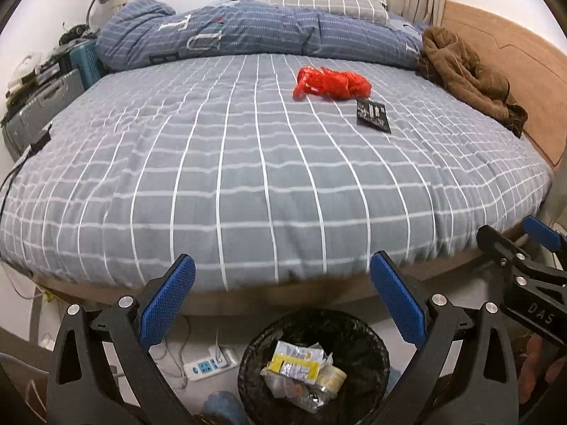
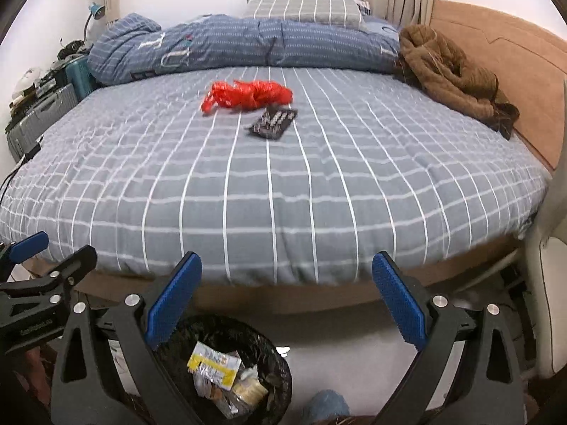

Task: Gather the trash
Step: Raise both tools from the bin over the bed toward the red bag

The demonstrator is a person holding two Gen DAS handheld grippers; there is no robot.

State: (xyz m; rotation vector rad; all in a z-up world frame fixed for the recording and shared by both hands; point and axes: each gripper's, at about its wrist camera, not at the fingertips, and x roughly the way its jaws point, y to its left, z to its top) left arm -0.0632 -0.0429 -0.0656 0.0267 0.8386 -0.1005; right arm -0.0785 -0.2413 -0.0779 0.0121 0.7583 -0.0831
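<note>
A crumpled red plastic bag (image 1: 331,83) lies on the far middle of the grey checked bed (image 1: 248,191); it also shows in the right wrist view (image 2: 248,95). A black printed packet (image 1: 372,117) lies just in front of it, also seen in the right wrist view (image 2: 274,124). A black-lined trash bin (image 1: 313,364) holding wrappers stands on the floor at the bed's near edge, also in the right wrist view (image 2: 226,368). My left gripper (image 1: 281,283) is open and empty above the bin. My right gripper (image 2: 287,281) is open and empty, to the right of the bin.
A folded blue duvet (image 1: 248,32) and a pillow (image 1: 326,0) lie at the far side. A brown garment (image 1: 467,74) lies by the wooden headboard (image 1: 524,81). Suitcases (image 1: 46,102) stand at the left. A power strip (image 1: 209,363) lies on the floor.
</note>
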